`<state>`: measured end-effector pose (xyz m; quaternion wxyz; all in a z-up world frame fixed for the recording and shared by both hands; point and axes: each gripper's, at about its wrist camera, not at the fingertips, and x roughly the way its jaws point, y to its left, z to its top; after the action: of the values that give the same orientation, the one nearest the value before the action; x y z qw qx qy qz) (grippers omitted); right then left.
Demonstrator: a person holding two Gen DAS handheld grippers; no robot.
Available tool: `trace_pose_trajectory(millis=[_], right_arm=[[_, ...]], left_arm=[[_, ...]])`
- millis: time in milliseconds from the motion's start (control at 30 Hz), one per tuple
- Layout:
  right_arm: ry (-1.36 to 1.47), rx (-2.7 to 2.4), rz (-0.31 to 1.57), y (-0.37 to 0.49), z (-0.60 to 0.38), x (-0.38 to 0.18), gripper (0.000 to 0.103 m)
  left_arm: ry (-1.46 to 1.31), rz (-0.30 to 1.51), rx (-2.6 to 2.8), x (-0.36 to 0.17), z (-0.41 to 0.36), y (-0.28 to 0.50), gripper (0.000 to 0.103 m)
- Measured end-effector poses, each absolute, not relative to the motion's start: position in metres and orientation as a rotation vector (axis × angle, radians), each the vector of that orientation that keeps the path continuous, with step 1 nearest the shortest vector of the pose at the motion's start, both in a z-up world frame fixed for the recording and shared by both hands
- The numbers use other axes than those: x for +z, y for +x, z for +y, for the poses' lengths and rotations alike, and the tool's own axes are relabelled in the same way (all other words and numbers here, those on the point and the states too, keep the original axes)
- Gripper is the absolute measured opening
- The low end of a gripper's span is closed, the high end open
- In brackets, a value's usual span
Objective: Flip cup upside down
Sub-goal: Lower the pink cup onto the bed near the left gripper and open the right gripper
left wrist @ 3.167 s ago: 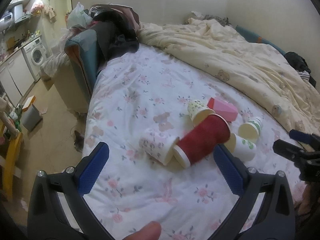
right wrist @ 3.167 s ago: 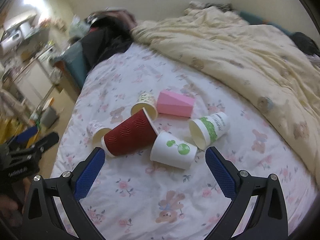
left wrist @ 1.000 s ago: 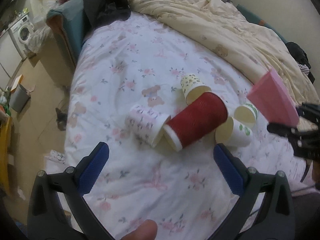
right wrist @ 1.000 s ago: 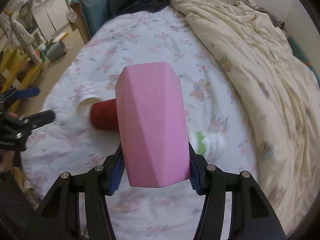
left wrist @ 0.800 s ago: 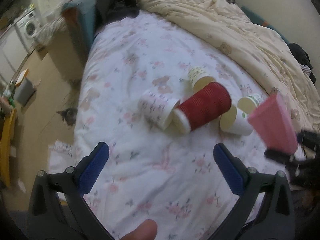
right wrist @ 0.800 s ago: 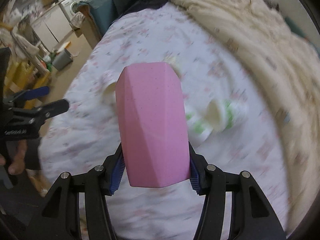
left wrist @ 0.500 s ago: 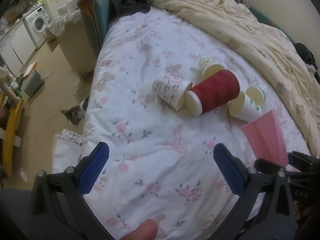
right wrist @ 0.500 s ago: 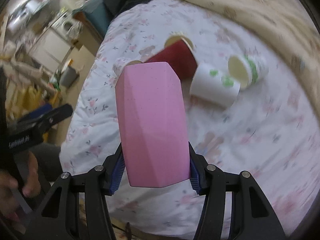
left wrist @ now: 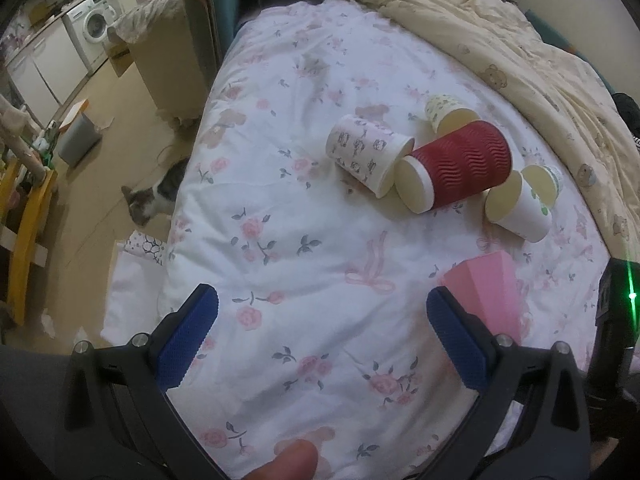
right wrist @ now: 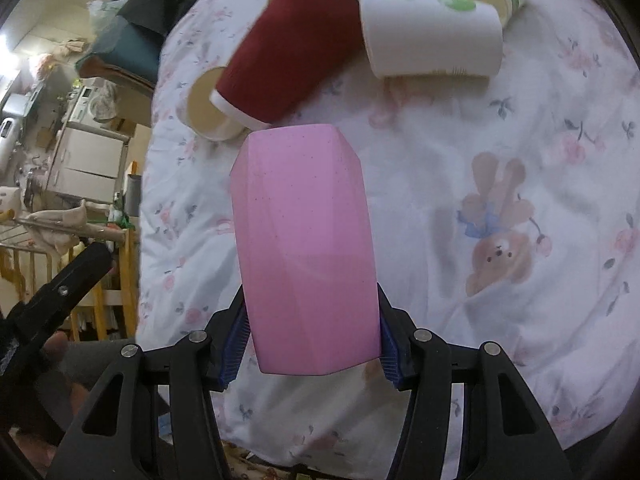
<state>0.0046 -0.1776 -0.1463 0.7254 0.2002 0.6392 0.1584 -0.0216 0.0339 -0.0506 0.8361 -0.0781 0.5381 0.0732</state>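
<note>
Clamping the pink faceted cup (right wrist: 304, 248) between my right gripper (right wrist: 312, 344) fingers, I hold it over the floral bedsheet (left wrist: 280, 240), near the red ribbed cup (right wrist: 288, 48); my left gripper (left wrist: 320, 336) gapes, empty.

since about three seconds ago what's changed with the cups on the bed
The right claw shut on the pink cup, which had been lying among the other cups, lifted it out and carried it to the near part of the bed, narrow end up. The left claw stayed open and empty. The red cup and the paper cups beside it lie on their sides as before.
</note>
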Motion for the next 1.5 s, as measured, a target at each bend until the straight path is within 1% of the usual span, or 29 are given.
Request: trace_pose_trajectory(millis=[267,300,400,433,467,500,767,900,1133,1267,1500], right_arm=[[0.44,0.324,1.427,0.006,-0.179,-0.156,0.06],[0.437,0.318,1.43,0.005,-0.179,-0.157,0.062],[0.434,0.328,1.431,0.005,-0.18,-0.153,0.075],[0.431,0.327,1.429,0.004,-0.181,-0.15,0.083],[0.429,0.332,1.424,0.004,-0.181,-0.147,0.086],[0.425,0.344,1.419,0.003,-0.181,-0.144,0.087],[0.323,0.348,1.333,0.0,-0.191,-0.103,0.088],[0.237,0.353,1.219,-0.006,-0.201,-0.069,0.088],[0.134,0.296,1.056,-0.011,-0.227,-0.026,0.088],[0.096,0.261,0.955,-0.013,-0.242,-0.019,0.088],[0.113,0.177,0.909,-0.012,-0.256,-0.023,0.088]], left_arm=[[-0.195,1.147,0.141,-0.051,0.033,-0.017,0.103],[-0.194,1.147,0.138,-0.052,0.033,-0.017,0.103],[-0.187,1.147,0.133,-0.052,0.031,-0.017,0.103],[-0.189,1.147,0.133,-0.052,0.031,-0.017,0.103],[-0.198,1.149,0.132,-0.052,0.031,-0.017,0.103],[-0.201,1.149,0.131,-0.052,0.031,-0.017,0.103],[-0.238,1.113,0.11,-0.042,0.035,-0.022,0.103],[-0.227,1.081,0.1,-0.035,0.033,-0.024,0.103],[-0.201,1.024,0.092,-0.025,0.031,-0.031,0.103],[-0.169,0.978,0.124,-0.017,0.033,-0.033,0.103],[-0.151,0.965,0.11,-0.019,0.031,-0.033,0.103]])
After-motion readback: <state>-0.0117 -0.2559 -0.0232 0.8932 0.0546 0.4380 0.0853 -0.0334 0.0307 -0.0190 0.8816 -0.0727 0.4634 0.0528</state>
